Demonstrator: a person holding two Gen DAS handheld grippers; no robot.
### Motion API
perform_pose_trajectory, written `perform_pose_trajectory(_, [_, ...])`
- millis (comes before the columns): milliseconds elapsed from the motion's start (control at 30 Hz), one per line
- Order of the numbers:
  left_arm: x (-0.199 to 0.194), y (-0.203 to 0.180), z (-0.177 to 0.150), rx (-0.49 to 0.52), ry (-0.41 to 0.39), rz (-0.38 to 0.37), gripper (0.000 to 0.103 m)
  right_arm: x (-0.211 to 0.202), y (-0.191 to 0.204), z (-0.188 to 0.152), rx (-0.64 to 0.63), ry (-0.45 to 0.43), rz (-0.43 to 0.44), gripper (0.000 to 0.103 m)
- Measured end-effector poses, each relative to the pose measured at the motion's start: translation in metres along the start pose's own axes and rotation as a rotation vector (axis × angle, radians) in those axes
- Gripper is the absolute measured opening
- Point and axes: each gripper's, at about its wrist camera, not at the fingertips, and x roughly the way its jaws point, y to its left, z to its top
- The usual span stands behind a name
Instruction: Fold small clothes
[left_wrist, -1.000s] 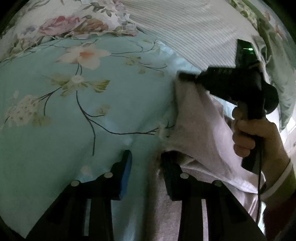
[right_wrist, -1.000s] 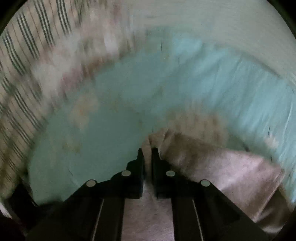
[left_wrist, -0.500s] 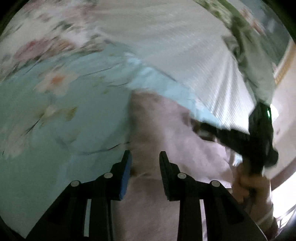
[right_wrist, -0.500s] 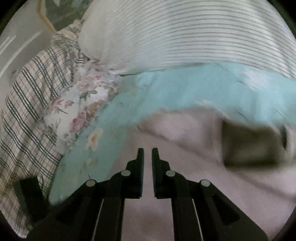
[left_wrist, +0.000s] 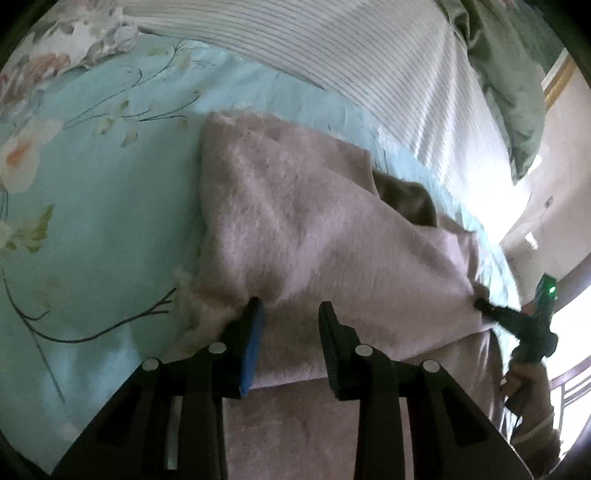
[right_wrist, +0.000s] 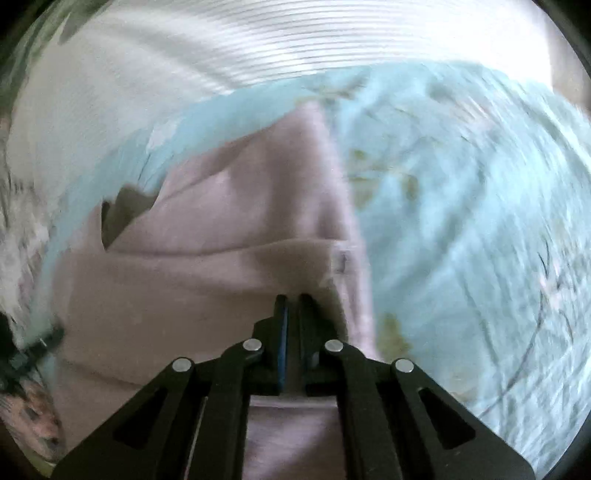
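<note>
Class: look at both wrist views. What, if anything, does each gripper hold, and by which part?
Both hold the pink fuzzy garment: the right gripper pinches a folded edge shut; the left gripper straddles its near edge, grip uncertain.

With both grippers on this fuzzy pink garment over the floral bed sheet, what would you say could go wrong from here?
1. The right gripper is shut on only a thin edge of the fuzzy pink garment, so the edge may slip out.
2. The left gripper has wider-set jaws on bunched fabric; it could drag extra layers and skew the fold.
3. The brown inner side shows at one corner, so the edges may end up misaligned.
</note>
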Motion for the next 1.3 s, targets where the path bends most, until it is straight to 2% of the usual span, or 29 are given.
perform_pose_trajectory(67, [-0.003, -0.001, 0.000, -0.002, 0.002, 0.018, 0.031, -0.005, -0.003, 0.003, 0.002, -0.025, -0.040, 0.004])
perform_pose_trajectory(133, [-0.010, -0.006, -0.002, -0.004, 0.001, 0.036, 0.031, -0.006, -0.003, 0.005, 0.022, -0.024, -0.042, 0.004])
perform_pose_trajectory(167, [-0.019, -0.010, -0.006, 0.006, -0.009, 0.045, 0.034, -0.008, -0.003, 0.005, 0.036, -0.027, -0.035, 0.005])
perform_pose_trajectory(267, [-0.047, -0.022, -0.026, 0.040, -0.043, 0.072, 0.052, -0.028, 0.002, -0.005, 0.025, -0.063, -0.038, 0.008])
perform_pose_trajectory(400, [-0.082, -0.025, -0.061, 0.054, -0.045, 0.056, 0.057, -0.059, -0.005, -0.031, 0.043, -0.065, 0.057, 0.010])
perform_pose_trajectory(467, [-0.097, -0.020, -0.084, 0.046, -0.041, 0.069, 0.060, -0.071, -0.007, -0.047, 0.042, -0.061, 0.096, 0.018])
perform_pose_trajectory(533, [-0.109, -0.013, -0.104, 0.031, -0.033, 0.092, 0.066, -0.086, -0.010, -0.064, 0.035, -0.069, 0.132, 0.045])
perform_pose_trajectory(567, [-0.117, -0.006, -0.118, 0.024, -0.021, 0.098, 0.066, -0.095, -0.012, -0.074, 0.030, -0.076, 0.146, 0.049])
perform_pose_trajectory(767, [-0.135, 0.015, -0.181, 0.019, 0.078, 0.052, 0.066, -0.126, -0.036, -0.125, 0.008, -0.046, 0.197, 0.050])
perform_pose_trajectory(933, [-0.155, 0.007, -0.225, 0.074, 0.073, -0.033, 0.069, -0.140, -0.062, -0.165, 0.036, 0.009, 0.227, 0.050])
perform_pose_trajectory(1100, [-0.173, 0.005, -0.263, 0.095, 0.117, -0.140, 0.070, -0.162, -0.067, -0.214, -0.014, 0.100, 0.386, 0.050])
perform_pose_trajectory(1233, [-0.185, 0.001, -0.291, 0.133, 0.136, -0.152, 0.068, -0.178, -0.065, -0.248, -0.096, 0.142, 0.435, 0.050])
perform_pose_trajectory(1300, [-0.183, 0.004, -0.305, 0.118, 0.187, -0.182, 0.068, -0.185, -0.069, -0.261, -0.104, 0.141, 0.476, 0.050])
